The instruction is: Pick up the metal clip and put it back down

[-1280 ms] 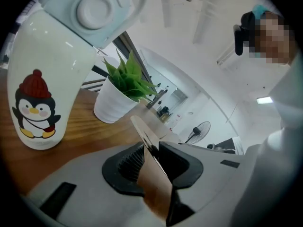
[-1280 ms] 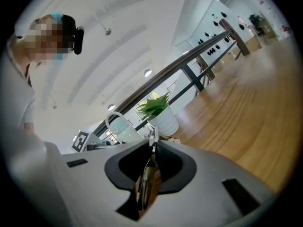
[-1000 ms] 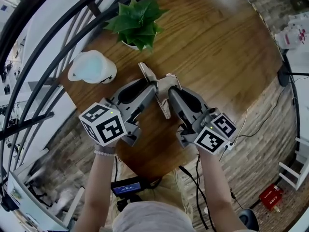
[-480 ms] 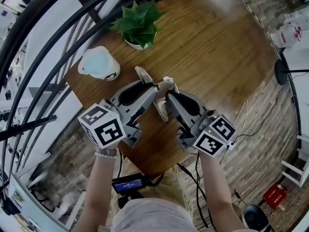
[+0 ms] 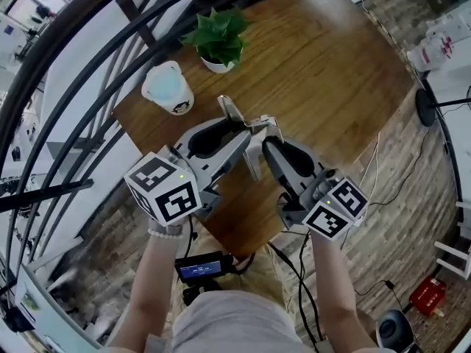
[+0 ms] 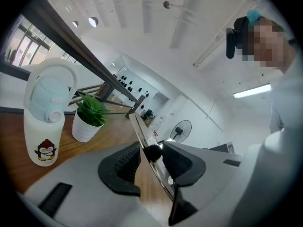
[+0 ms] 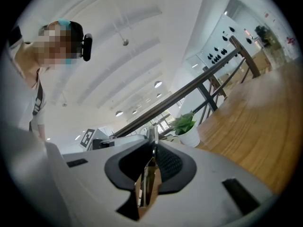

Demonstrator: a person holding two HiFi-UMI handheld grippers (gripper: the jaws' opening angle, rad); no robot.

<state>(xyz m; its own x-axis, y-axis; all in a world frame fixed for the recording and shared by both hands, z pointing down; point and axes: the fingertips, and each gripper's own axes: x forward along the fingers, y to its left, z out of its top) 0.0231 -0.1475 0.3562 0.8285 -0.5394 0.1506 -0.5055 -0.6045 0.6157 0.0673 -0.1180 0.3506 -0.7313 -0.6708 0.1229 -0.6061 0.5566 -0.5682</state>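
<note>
Two containers stand on the wooden table (image 5: 331, 65): a white jug (image 5: 168, 88), closed by a pale blue lid (image 5: 165, 81), just left of the white pot (image 5: 218, 65), which holds a green plant (image 5: 219, 35). Nearer the person than the pot, the left gripper (image 5: 245, 129) is clamped on the metal clip (image 5: 229, 110), and the right gripper (image 5: 263, 132) is clamped on its other side. The clip's long axis points toward the pot.

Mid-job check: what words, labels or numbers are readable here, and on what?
No text is readable.
White jug: penguin picture, no words.
Marker cubes: square patterns, no letters.
Lit screen at the waist: too small to read.
Red box on the floor: print too small.
</note>
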